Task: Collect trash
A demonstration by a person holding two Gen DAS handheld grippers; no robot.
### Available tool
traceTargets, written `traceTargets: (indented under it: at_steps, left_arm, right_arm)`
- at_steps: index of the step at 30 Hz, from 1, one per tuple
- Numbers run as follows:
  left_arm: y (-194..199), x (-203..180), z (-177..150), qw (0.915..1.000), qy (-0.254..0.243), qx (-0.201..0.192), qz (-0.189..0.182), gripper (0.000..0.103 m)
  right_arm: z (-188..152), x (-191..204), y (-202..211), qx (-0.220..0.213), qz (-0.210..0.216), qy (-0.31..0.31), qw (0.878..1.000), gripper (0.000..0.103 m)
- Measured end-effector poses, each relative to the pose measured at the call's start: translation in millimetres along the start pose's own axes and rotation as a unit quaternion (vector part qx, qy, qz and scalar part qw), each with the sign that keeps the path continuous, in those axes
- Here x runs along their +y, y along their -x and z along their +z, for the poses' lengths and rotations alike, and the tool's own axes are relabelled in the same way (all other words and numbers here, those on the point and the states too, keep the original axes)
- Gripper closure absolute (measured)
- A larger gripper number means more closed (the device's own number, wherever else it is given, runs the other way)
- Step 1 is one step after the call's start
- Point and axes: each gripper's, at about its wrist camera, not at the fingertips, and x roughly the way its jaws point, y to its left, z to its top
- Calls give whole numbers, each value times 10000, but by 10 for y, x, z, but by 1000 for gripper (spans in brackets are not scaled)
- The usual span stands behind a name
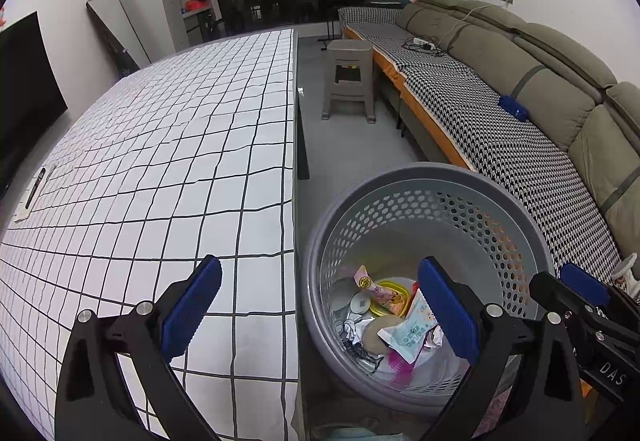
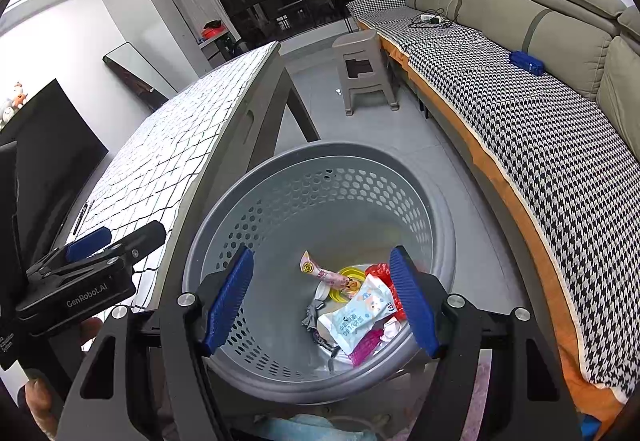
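Note:
A grey perforated basket (image 1: pixel 424 177) stands on the floor beside the table; it also shows in the right wrist view (image 2: pixel 320 157). Wrappers and other trash (image 1: pixel 404 329) lie in its bottom, among them a pale blue snack packet (image 2: pixel 360 313) and a yellow lid (image 2: pixel 350 275). My left gripper (image 1: pixel 320 313) is open and empty, straddling the table edge and the basket rim. My right gripper (image 2: pixel 324 301) is open and empty, right above the basket. The right gripper also shows at the right of the left wrist view (image 1: pixel 580 293).
The table with a white grid cloth (image 1: pixel 180 161) lies to the left, with a black pen on paper (image 1: pixel 34 189) at its far left edge. A grey stool (image 1: pixel 348 77) stands on the floor beyond. A sofa with a houndstooth cover (image 1: pixel 500 121) runs along the right.

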Motion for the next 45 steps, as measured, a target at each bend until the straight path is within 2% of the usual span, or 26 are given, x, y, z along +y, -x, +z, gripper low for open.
traceTargets:
  at_steps: [45]
  left_arm:
    - [-11,-2,-14,10000,-7,82,-51,6]
  right_arm:
    - [-12,41,-31,16,4,8,10000,35]
